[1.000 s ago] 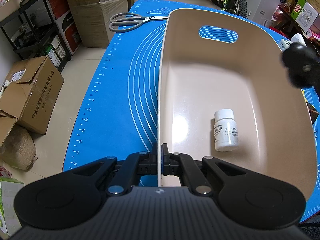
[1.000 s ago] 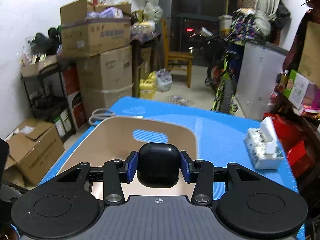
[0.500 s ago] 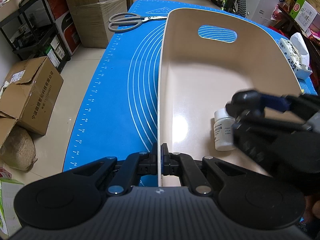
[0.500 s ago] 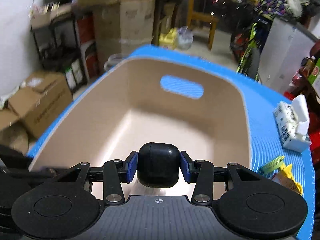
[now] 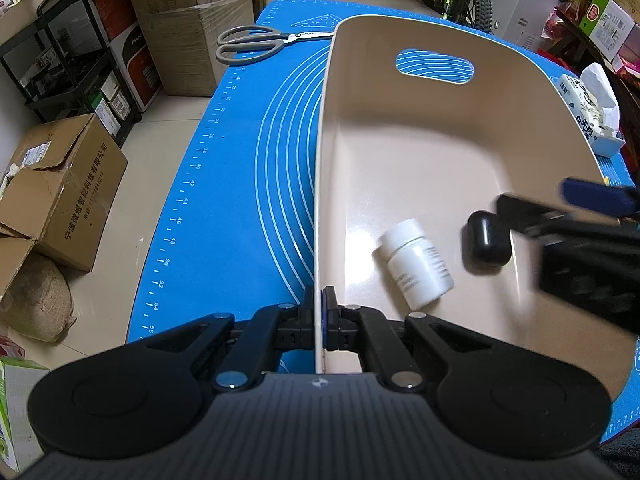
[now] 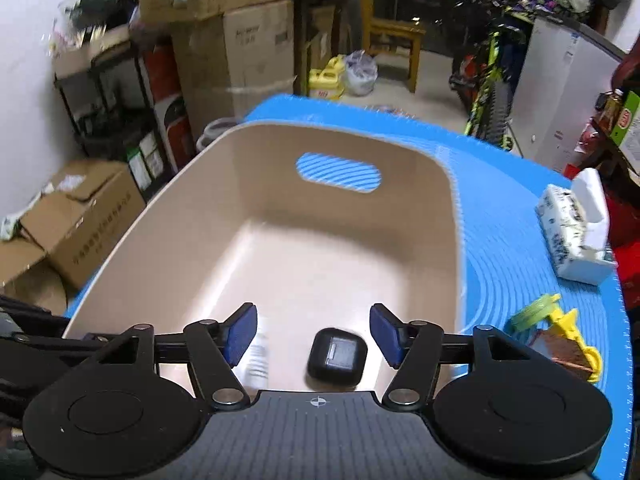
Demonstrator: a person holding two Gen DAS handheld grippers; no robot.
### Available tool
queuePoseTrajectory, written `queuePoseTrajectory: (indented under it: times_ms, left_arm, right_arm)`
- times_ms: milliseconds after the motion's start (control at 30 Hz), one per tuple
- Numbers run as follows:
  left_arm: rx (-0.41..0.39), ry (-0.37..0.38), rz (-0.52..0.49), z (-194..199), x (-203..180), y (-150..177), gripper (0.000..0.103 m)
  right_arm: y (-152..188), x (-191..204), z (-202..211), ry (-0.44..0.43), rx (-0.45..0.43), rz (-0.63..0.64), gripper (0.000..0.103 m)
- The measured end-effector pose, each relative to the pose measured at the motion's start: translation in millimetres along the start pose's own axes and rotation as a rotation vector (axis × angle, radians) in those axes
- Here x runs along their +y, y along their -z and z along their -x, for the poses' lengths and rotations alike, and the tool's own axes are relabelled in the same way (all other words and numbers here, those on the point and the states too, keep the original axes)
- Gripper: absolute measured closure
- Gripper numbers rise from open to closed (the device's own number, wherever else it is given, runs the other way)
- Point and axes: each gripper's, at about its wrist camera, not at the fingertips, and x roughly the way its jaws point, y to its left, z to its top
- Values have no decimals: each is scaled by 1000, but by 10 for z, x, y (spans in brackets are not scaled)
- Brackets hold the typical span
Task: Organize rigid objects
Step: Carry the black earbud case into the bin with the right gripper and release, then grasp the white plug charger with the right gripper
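Black case [image 6: 337,354] lies in the bin [image 6: 280,152], below spread fingers [image 6: 242,332].

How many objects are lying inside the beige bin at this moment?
2. A white pill bottle lies on its side near the left wall of the beige bin; a black earbud case sits to its right. Anything under the right gripper would be hidden.

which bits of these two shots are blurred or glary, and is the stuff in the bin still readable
Left wrist view: the right gripper is motion-smeared, a glare patch sits on the bin floor beside the white bottle, whose label print is illegible. Right wrist view: overall softer, the black case and room edges smeared; fisheye bends both.
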Motion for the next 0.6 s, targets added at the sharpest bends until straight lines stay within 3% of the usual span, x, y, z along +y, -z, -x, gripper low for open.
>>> queuePoseTrajectory:
  times_ms: [300,600]
  left_arm:
    - [1,0,0,-1,4,0,99]
    - [2,-3,-1,-5,5,-1,99]
  right_arm:
    - [17,-600,454,51,-68,-45,27]
    - [262,-1282,525,158,-48,-140,27]
